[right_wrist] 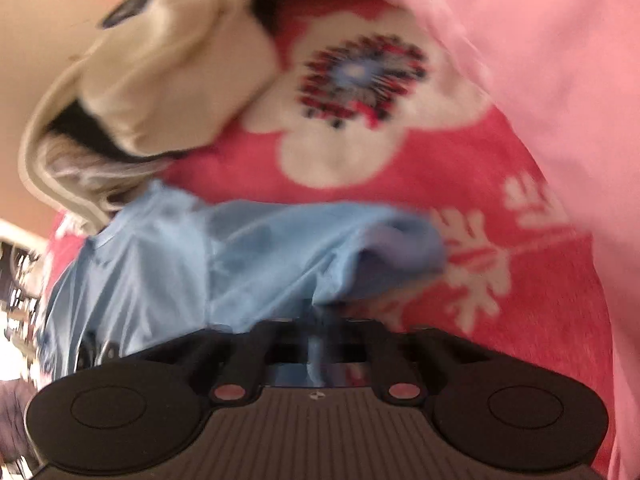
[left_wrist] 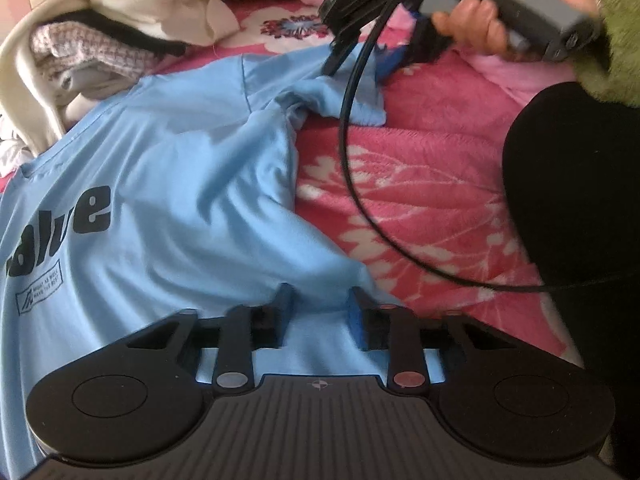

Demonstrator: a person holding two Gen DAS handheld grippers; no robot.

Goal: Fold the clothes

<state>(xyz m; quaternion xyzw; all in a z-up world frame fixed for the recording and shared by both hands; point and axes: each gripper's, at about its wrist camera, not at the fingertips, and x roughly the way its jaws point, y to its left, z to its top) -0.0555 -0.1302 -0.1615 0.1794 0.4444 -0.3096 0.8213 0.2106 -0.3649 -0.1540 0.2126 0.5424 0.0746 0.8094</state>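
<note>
1. Light-blue T-shirt (left_wrist: 168, 184), left wrist view: it lies spread across the pink flowered bed cover (left_wrist: 420, 208), printed side up, with creases through the body and one sleeve bunched at the far edge. No fold has yet been made in it, so the task appears to be at its start. The left gripper (left_wrist: 322, 304) has its fingers drawn close on the near hem, and cloth sits between them. Further back, a hand (left_wrist: 500, 8) holds the right gripper (left_wrist: 334, 62), whose tips are down on the bunched sleeve.

2. Same view, background: a heap of other clothes (left_wrist: 120, 32), cream, black and checked, lies unfolded at the far left. Judged from this, most of the work remains.

3. Right wrist view, blurred: the right gripper (right_wrist: 320, 340) has its fingers together with a strip of blue cloth pinched between them, at the sleeve end of the T-shirt (right_wrist: 248, 256). The cream garment (right_wrist: 168, 80) lies beyond, and a pink cloth (right_wrist: 540, 80) fills the right side.
</note>
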